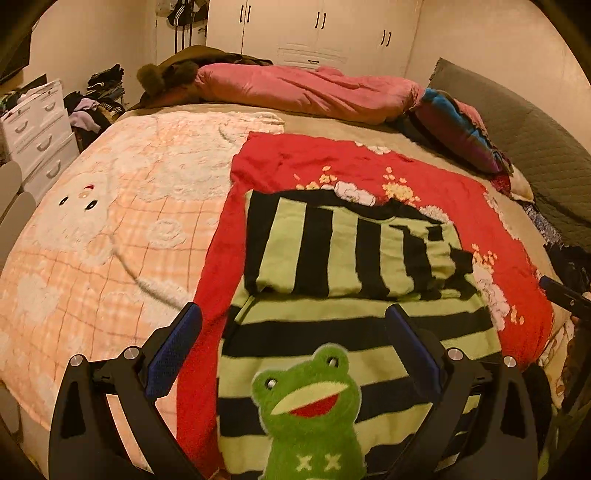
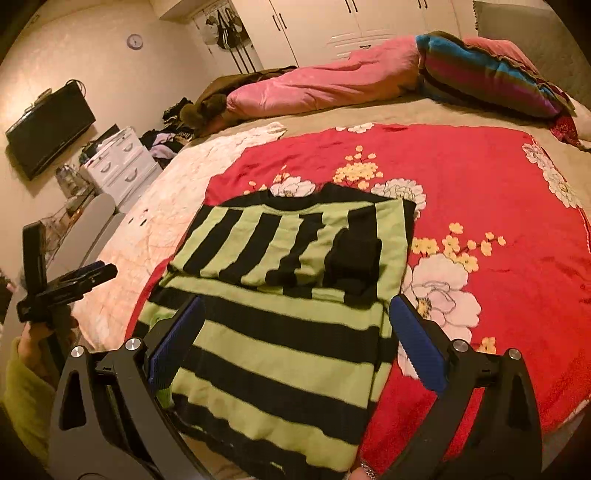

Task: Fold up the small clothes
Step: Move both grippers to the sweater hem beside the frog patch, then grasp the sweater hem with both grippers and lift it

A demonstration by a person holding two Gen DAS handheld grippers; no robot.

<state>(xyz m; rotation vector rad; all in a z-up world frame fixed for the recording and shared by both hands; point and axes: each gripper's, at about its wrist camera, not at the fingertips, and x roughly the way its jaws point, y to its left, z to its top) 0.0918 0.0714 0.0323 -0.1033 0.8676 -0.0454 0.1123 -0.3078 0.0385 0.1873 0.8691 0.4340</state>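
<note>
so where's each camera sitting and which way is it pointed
Left wrist: on the left gripper, looking forward over the striped sweater and its frog patch toward the wardrobe; open blue fingers show.
Right wrist: on the right gripper, low over the sweater's hem; open fingers and the left gripper show.
Shared: sweater, red floral blanket, pink duvet.

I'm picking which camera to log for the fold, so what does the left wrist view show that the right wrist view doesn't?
Only the left wrist view shows the green frog toy lying near the striped sweater's lower edge, between the open fingers of the left tool. Only the right wrist view shows the wall TV, the clock and the person's green sleeve. Both show the striped sweater, its top part folded down, the red floral blanket, the pink duvet and the white drawers. The right tool is open too.
</note>
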